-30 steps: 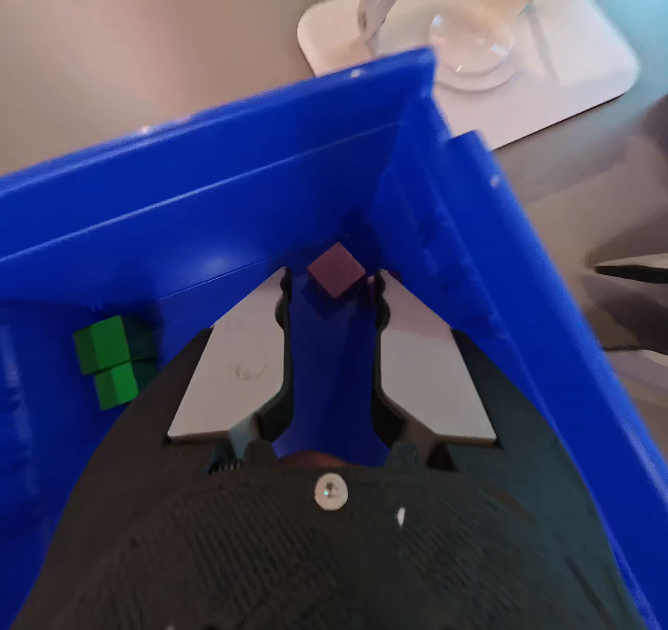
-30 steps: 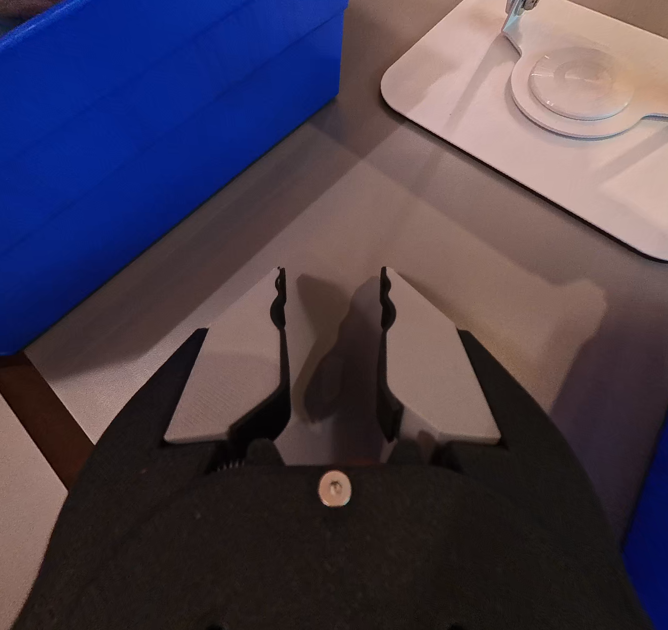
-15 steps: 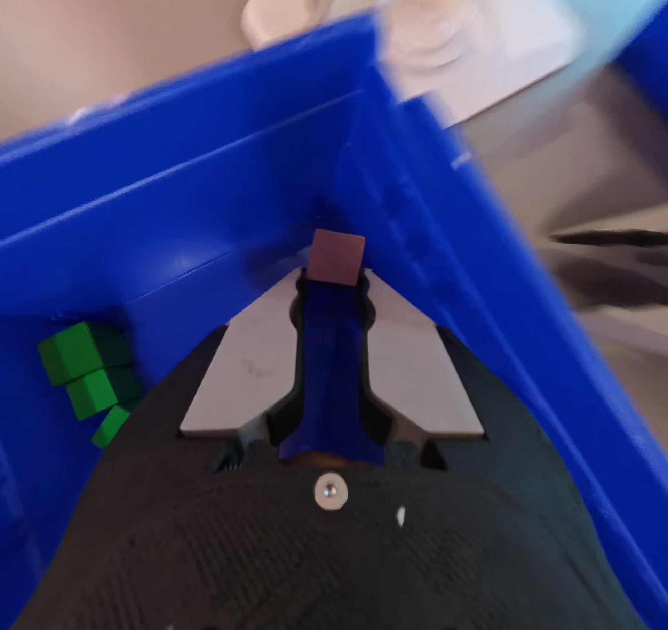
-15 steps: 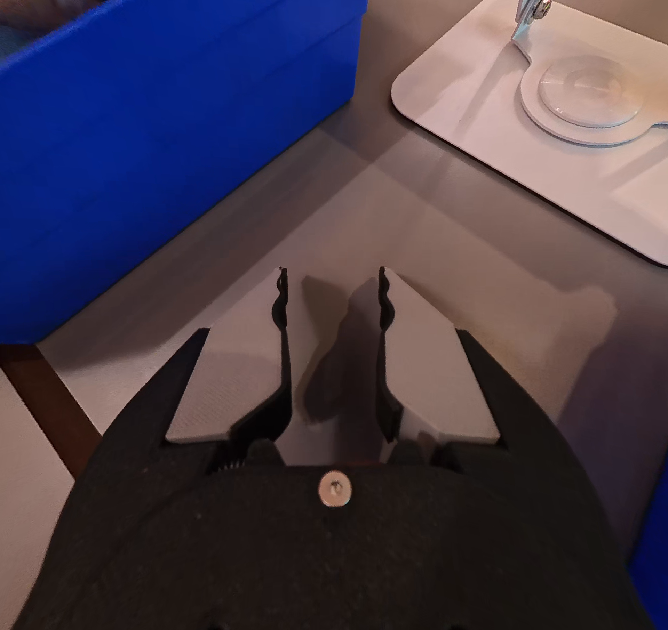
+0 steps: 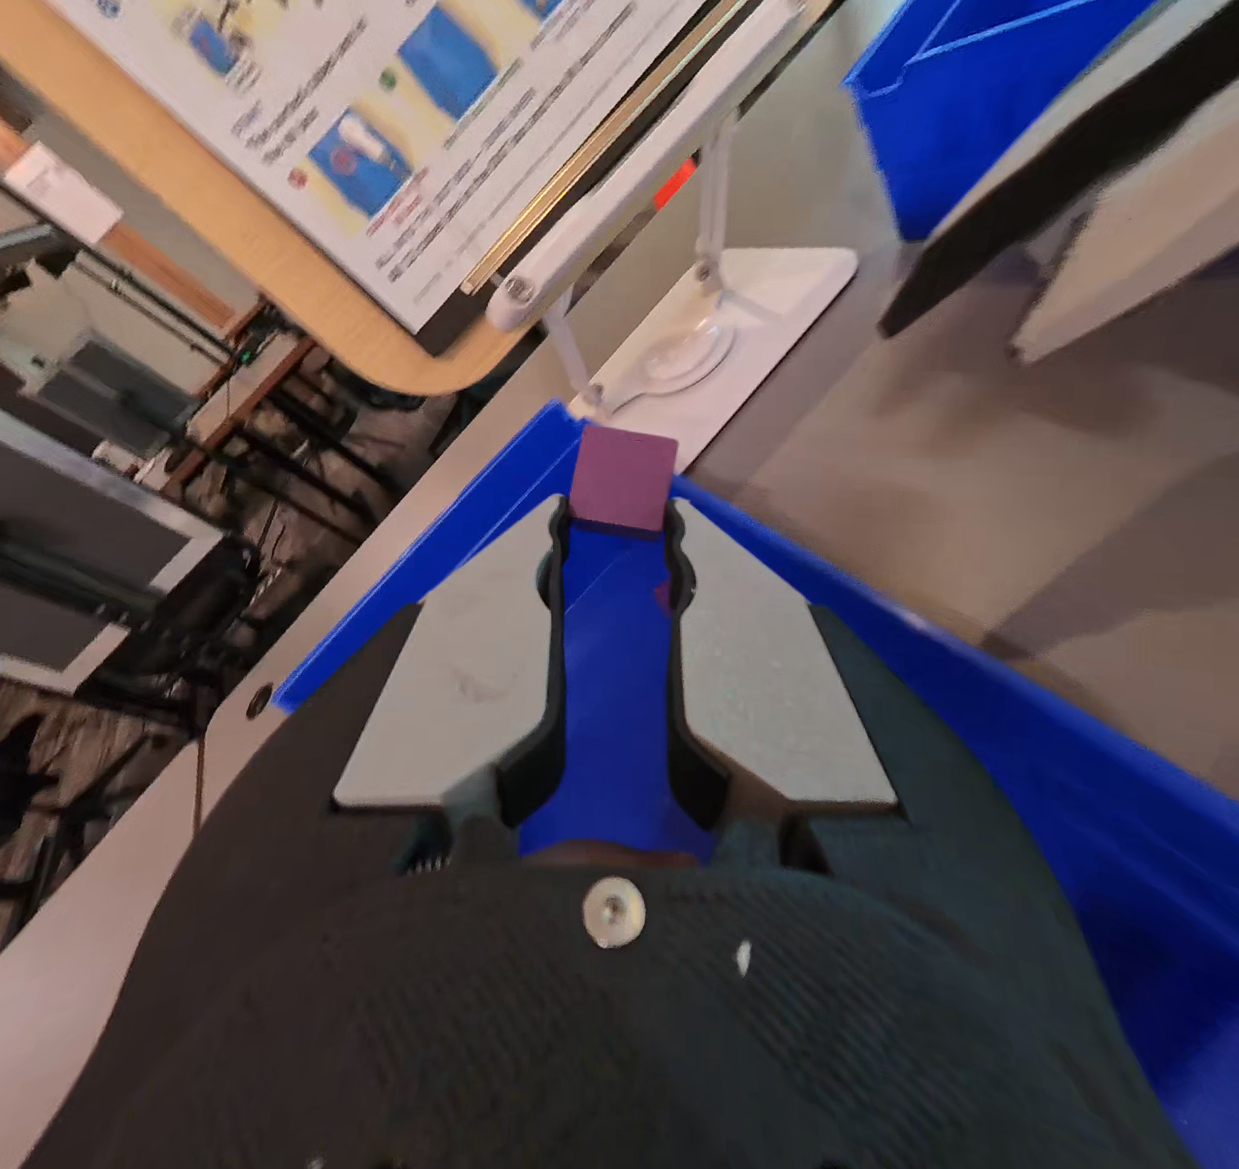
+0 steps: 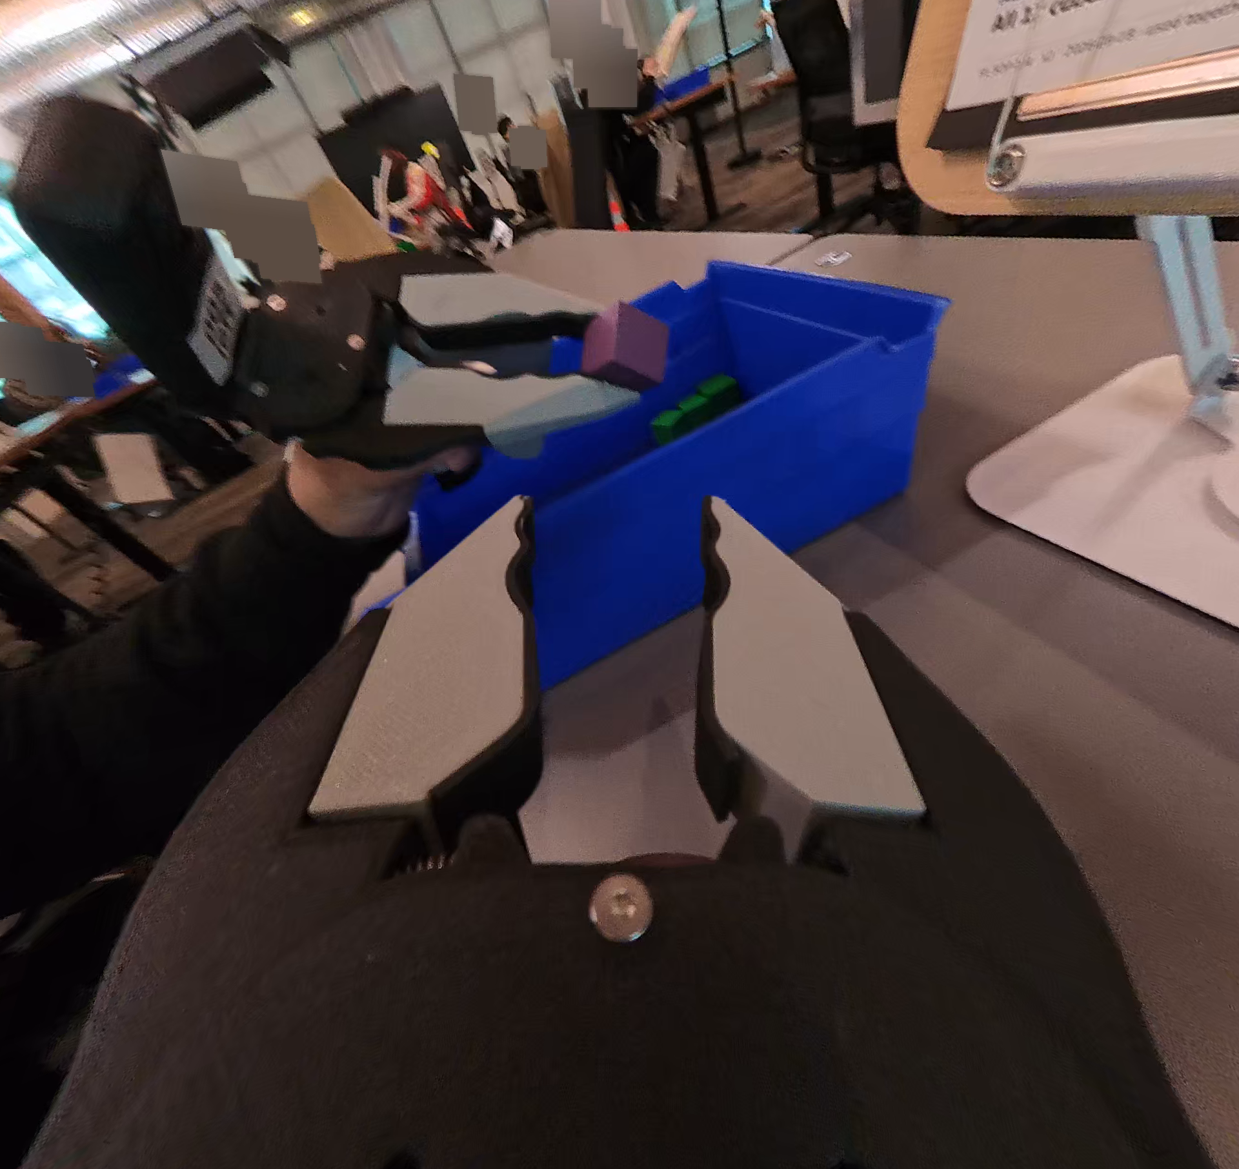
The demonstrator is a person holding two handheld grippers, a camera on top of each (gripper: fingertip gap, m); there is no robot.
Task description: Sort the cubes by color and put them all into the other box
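My left gripper (image 5: pixel 617 517) is shut on a purple cube (image 5: pixel 623 480) and holds it above the corner of the blue box (image 5: pixel 938 654). In the right wrist view the left gripper (image 6: pixel 603 359) holds the purple cube (image 6: pixel 623 346) over the blue box (image 6: pixel 771 466), where green cubes (image 6: pixel 694 407) lie inside. My right gripper (image 6: pixel 613 547) is open and empty, above the grey table in front of that box. A second blue box (image 5: pixel 992 78) stands at the upper right of the left wrist view.
A white stand base (image 6: pixel 1106 500) with a metal arm holds an instruction board (image 5: pixel 402 98) behind the boxes. The table edge (image 5: pixel 167 768) runs on the left. A person's sleeve and hand (image 6: pixel 348 500) hold the left gripper. People and furniture fill the background.
My left gripper closed on the purple cube and lifted it out of the box corner. Both views have tilted up; the right gripper stays open.
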